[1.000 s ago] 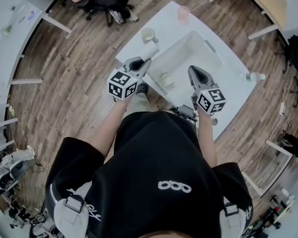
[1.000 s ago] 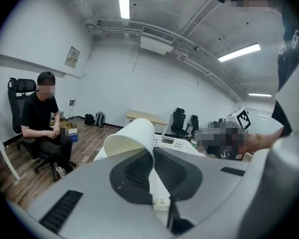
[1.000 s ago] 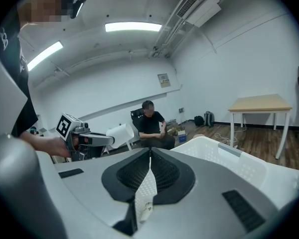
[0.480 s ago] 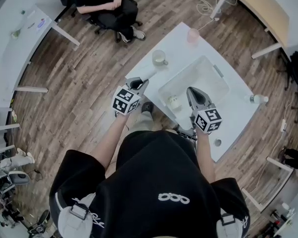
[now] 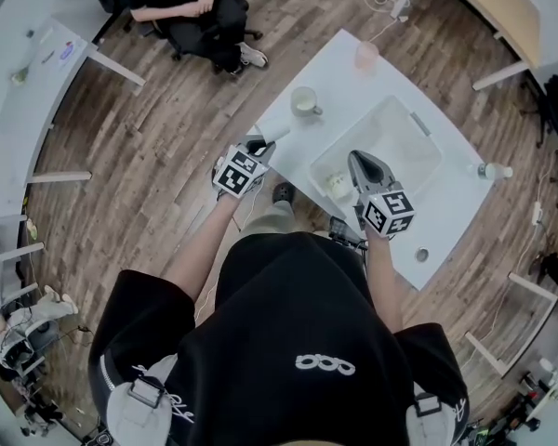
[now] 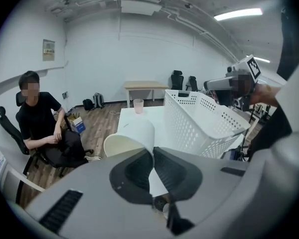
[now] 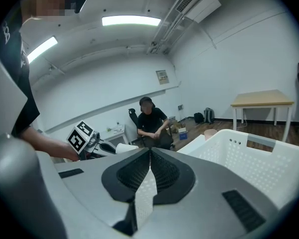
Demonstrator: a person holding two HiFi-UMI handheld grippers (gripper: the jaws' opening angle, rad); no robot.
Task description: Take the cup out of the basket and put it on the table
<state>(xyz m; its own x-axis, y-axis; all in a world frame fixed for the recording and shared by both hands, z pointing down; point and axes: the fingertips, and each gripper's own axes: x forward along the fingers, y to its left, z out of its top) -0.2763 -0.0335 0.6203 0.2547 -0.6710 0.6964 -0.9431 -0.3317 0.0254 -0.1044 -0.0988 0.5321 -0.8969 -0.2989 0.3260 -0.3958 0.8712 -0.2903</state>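
left gripper (image 5: 258,145) pinched shut on white cup (image 5: 274,135) by its wall — cup tipped sideways at table (image 5: 339,72) corner, outside basket (image 5: 414,124). right gripper (image 5: 358,161) i read closed, empty, at basket's near rim.

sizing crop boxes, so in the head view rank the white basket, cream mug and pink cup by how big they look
1. white basket, by far the largest
2. cream mug
3. pink cup, only slightly smaller than the mug; it sits farther from the camera, so their true order is unsure
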